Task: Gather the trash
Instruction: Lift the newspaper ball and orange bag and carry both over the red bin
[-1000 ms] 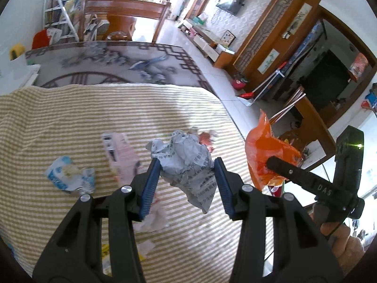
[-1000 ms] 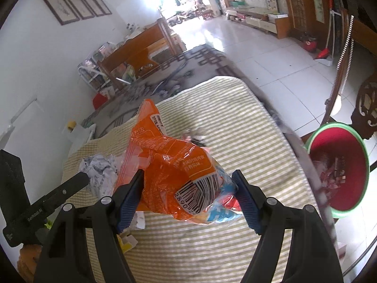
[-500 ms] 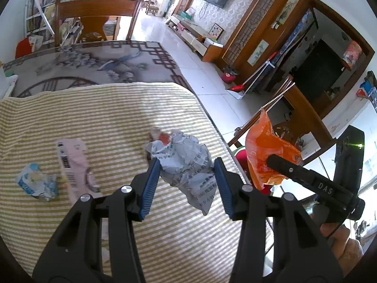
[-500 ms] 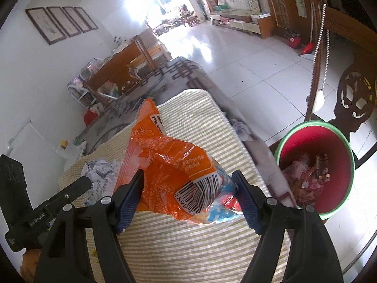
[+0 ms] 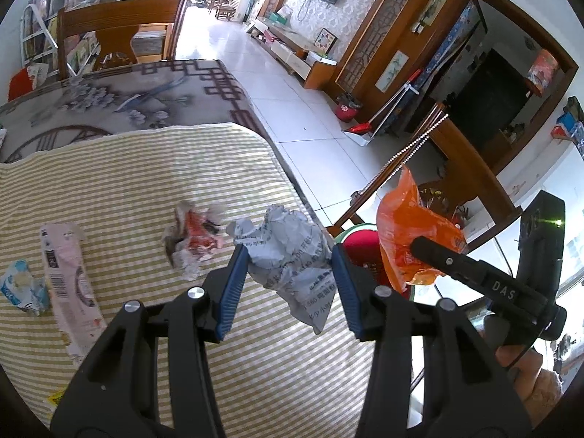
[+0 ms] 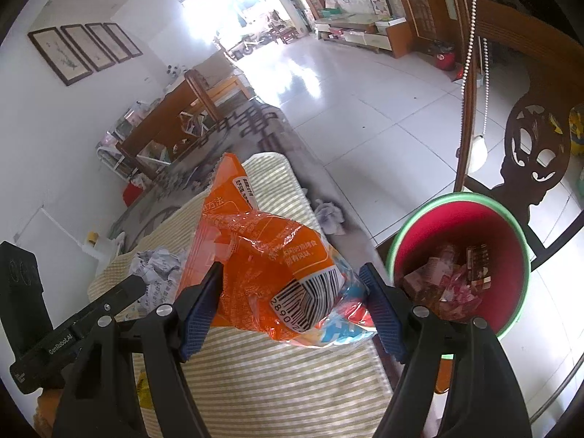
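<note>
My left gripper (image 5: 290,259) is shut on a crumpled grey printed paper (image 5: 292,255), held above the right edge of the striped cloth (image 5: 127,182). My right gripper (image 6: 292,284) is shut on an orange plastic wrapper (image 6: 266,252) with a barcode and a blue-red end. The same wrapper (image 5: 408,233) shows at the right of the left wrist view. A red bin with a green rim (image 6: 460,255) stands on the floor just right of the table edge, with several scraps inside. On the cloth lie a red-and-white crumpled scrap (image 5: 193,233), a pink packet (image 5: 65,277) and a blue-white wrapper (image 5: 22,288).
A dark carved wooden chair (image 6: 533,146) stands right behind the bin. A patterned grey cloth (image 5: 109,98) covers the table's far half. White tiled floor (image 6: 365,102) spreads beyond the table. A small yellow scrap (image 6: 144,390) lies near the cloth's front.
Both grippers have moved right toward the table edge with their loads. The red bin has come nearer and more fully into the right wrist view; the scraps on the cloth have slid left.
</note>
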`<state>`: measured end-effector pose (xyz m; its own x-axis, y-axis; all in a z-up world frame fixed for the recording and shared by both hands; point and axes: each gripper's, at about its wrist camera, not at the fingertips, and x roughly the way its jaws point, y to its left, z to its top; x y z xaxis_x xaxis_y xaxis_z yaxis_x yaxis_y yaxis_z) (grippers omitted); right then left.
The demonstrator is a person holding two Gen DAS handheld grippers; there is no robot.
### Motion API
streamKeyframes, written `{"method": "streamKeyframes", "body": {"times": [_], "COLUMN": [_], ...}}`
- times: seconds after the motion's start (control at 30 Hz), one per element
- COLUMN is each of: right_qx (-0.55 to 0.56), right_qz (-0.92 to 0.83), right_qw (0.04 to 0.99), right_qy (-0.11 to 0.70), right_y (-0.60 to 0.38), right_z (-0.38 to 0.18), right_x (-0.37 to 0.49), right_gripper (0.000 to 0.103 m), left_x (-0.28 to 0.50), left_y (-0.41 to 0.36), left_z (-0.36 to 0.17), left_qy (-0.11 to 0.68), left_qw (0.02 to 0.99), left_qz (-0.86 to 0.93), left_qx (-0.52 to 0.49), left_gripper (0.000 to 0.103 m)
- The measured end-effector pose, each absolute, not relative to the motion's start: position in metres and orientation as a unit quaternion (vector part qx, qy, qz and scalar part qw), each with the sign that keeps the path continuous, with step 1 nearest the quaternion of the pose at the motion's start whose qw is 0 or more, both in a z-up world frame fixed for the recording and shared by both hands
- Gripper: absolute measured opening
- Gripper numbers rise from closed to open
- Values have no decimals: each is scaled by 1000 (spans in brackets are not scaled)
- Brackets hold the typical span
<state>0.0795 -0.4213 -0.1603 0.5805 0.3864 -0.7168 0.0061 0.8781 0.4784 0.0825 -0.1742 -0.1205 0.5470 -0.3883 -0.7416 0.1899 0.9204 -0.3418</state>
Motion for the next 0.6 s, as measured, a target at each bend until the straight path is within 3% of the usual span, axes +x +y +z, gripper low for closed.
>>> {"method": "streamKeyframes", "body": {"times": [0.6], "right_qx": [250], "right_qz": [54], "right_qw": [865], "right_qy": [431], "right_y": [-511], "right_z": [-165], "right_x": [77], "right_gripper": [73], "left_x": [103], "left_y": [-260], "left_z": [-127], "left_qy": [455], "left_qw": [861], "left_qz": [-212], "left_qx": [-82], "left_gripper": [46]}}
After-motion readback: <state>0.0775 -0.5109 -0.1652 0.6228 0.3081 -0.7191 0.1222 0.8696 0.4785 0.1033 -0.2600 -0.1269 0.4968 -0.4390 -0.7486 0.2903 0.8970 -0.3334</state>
